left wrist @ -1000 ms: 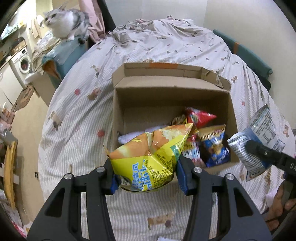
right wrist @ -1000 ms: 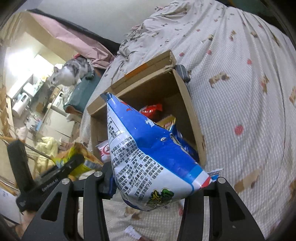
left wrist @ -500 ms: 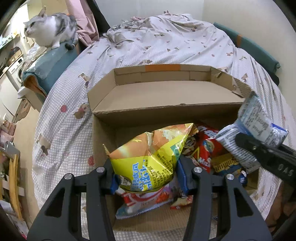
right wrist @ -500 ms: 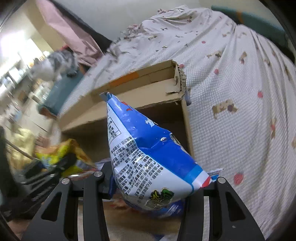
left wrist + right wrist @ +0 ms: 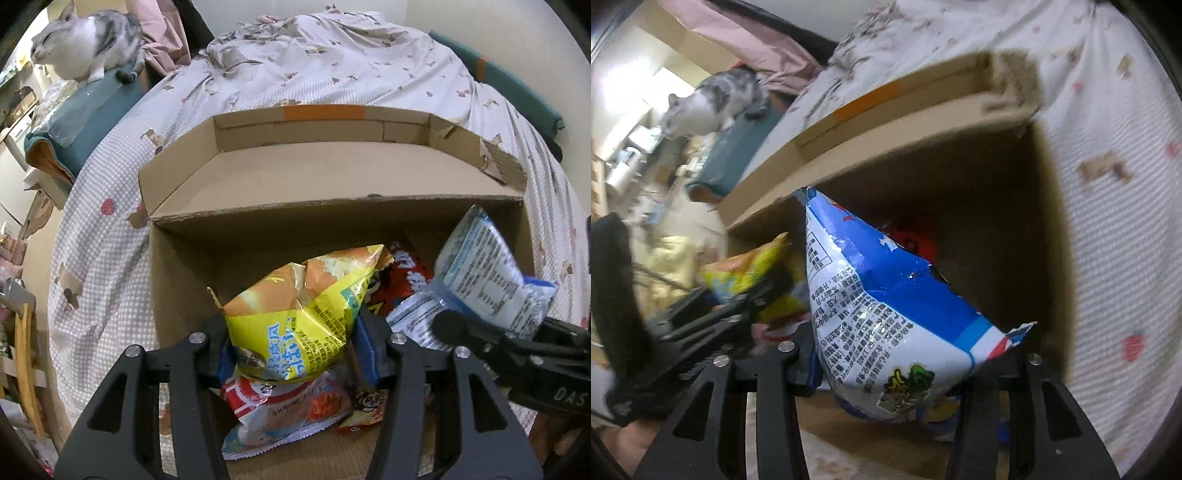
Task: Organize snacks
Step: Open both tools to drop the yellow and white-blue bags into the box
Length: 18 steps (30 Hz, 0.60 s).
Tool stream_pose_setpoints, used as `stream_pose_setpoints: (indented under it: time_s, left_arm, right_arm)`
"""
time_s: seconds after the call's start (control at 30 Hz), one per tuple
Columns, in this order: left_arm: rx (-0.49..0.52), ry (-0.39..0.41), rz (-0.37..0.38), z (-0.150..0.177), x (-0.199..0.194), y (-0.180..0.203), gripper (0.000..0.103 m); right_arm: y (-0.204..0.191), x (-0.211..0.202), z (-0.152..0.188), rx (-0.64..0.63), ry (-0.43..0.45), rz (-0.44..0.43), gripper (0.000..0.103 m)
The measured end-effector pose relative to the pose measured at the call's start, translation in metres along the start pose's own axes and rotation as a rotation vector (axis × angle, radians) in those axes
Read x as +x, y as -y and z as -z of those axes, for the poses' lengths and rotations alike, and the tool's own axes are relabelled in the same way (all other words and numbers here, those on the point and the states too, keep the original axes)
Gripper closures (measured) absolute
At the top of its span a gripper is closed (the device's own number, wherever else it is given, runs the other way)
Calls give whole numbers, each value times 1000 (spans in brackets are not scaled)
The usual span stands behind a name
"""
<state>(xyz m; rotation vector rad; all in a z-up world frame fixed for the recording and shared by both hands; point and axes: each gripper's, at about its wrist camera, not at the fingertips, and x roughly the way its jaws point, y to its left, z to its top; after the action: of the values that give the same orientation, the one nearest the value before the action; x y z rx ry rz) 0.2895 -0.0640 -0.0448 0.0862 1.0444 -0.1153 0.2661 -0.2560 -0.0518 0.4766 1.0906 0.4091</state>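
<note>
An open cardboard box (image 5: 177,280) lies on the bed and holds several snack bags, among them a red bag (image 5: 406,273) and a white shrimp-cracker bag (image 5: 280,410). My left gripper (image 5: 295,350) grips a yellow chip bag (image 5: 303,314) just inside the box mouth; its jaws are opening, but the pads still touch the bag. My right gripper (image 5: 897,369) holds a blue-and-white snack bag (image 5: 886,306) over the box's right side; its jaws are opening too. In the left wrist view the right gripper (image 5: 480,339) and its blue-and-white bag (image 5: 487,273) show at the right.
The box's back flap (image 5: 332,173) stands open toward the far side. A patterned quilt (image 5: 332,66) covers the bed around it. A grey-and-white cat (image 5: 85,44) sits on a teal cushion at the far left. Cluttered floor lies beyond the bed's left edge.
Both grippers have moved forward and down with their bags, from in front of the box to inside its mouth. The box now fills both views.
</note>
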Motion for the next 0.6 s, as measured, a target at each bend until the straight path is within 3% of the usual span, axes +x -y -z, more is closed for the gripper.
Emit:
stream_pose_setpoints:
  time_s: [0.1, 0.17, 0.2, 0.37, 0.43, 0.6]
  left_arm:
    - [9, 15, -22, 1, -4, 1, 37]
    - [15, 36, -33, 1, -11, 1, 18]
    - [18, 50, -40, 0, -15, 1, 16]
    - [14, 70, -55, -1, -26, -4, 15]
    - [2, 71, -57, -1, -30, -8, 15]
    - [-23, 73, -33, 2, -41, -15, 14]
  right_arm:
    - [-3, -6, -1, -9, 16, -6, 48]
    - [-5, -12, -3, -11, 25, -18, 43]
    - [-7, -13, -3, -14, 31, -16, 39]
    - [-8, -31, -9, -22, 79, 6, 26]
    - [-4, -40, -13, -3, 109, -9, 9]
    - [12, -63, -19, 79, 154, -76, 5]
